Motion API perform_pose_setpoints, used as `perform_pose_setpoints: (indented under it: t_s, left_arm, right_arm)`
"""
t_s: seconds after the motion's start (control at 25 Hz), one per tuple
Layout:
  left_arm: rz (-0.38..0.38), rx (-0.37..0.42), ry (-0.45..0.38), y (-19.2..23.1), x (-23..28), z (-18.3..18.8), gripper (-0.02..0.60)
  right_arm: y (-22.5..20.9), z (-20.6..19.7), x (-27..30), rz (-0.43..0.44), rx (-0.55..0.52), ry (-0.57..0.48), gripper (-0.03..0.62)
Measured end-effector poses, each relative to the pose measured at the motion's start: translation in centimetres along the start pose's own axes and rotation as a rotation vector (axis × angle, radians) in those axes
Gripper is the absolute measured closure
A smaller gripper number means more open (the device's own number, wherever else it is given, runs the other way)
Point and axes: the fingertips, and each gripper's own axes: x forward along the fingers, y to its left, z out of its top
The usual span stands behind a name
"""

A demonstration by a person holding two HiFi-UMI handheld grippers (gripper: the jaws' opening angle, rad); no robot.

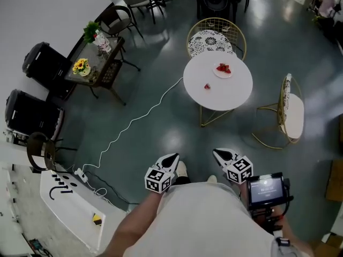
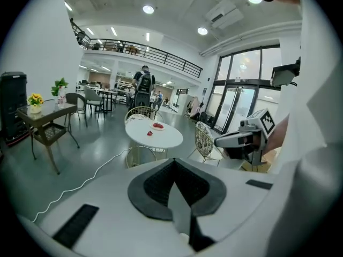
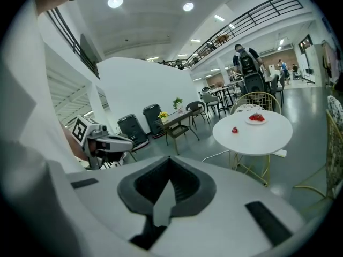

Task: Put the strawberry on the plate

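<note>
1. Table (image 1: 231,93): plain white top, gold legs.
2. Strawberry (image 1: 207,87): red. Plate (image 1: 216,72): white.
3. Chair (image 1: 210,40): gold wire, black-on-white patterned cushion.
4. Flowers (image 1: 80,65): yellow.
5. Left gripper (image 1: 173,158), right gripper (image 1: 217,153): white, with black-and-white square markers.

Left hand-held gripper (image 1: 170,159) and right hand-held gripper (image 1: 219,155) point forward, jaws together, empty.

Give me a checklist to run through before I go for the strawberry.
1. Lone strawberry lies on the table, apart from the plate: ok.
2. Room on plate, which already holds red fruit: cannot tell.
3. Open left gripper for a grasp: not ok, shut and empty.
4. Open right gripper: not ok, shut and empty.
5. Reach to table: not ok, it stands some way ahead.
</note>
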Motion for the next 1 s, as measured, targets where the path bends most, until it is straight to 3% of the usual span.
perform_pose_setpoints:
  t_s: [0.64,1.0]
  left_arm:
    - [-0.103,0.06,0.009,11.6,0.0,2.8,0.577]
    - [-0.144,0.065,0.032,15.4,0.5,3.1,0.577]
  right_arm:
    - [-0.3,4.6,6.5,-0.281,0.032,-0.04,0.589]
    - [-0.2,5.0,7.4,-0.375,0.076,-0.068,0.589]
